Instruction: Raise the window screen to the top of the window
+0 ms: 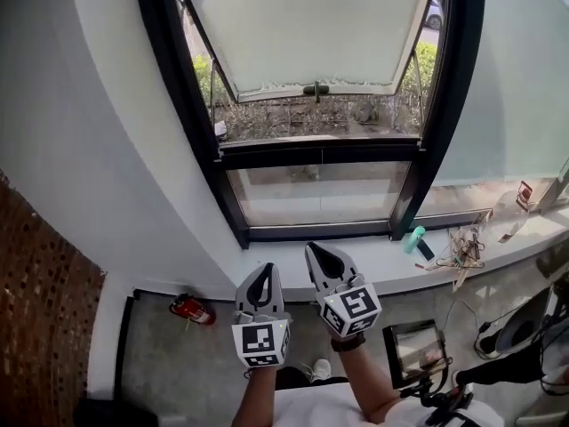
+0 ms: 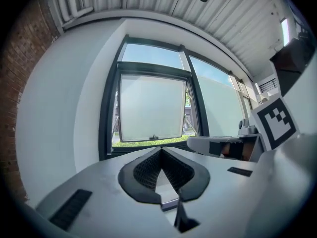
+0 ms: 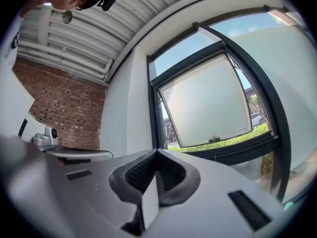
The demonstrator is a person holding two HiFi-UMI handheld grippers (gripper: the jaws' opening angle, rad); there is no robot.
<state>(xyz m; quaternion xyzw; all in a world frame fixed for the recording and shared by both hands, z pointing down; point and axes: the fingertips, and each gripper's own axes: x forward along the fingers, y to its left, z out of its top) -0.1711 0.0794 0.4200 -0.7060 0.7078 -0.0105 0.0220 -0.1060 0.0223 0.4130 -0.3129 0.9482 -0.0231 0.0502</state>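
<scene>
A black-framed window (image 1: 200, 140) fills the wall ahead. Its frosted upper panel (image 1: 311, 25) is tilted outward, with a small dark handle (image 1: 316, 88) at its lower edge; the same panel (image 2: 151, 108) (image 3: 208, 103) shows in both gripper views. Below it is a fixed glass pane (image 1: 320, 192). My left gripper (image 1: 263, 271) (image 2: 161, 149) and right gripper (image 1: 318, 251) (image 3: 157, 152) are side by side below the sill, short of the window and pointing at it. Both are shut with nothing between the jaws.
A white sill ledge (image 1: 356, 269) runs under the window, carrying a teal bottle (image 1: 414, 238) and a pile of thin sticks (image 1: 462, 252) to the right. A red fire extinguisher (image 1: 191, 310) lies on the floor at left. A small screen on a stand (image 1: 416, 347) is lower right. Brick wall (image 1: 40, 310) at left.
</scene>
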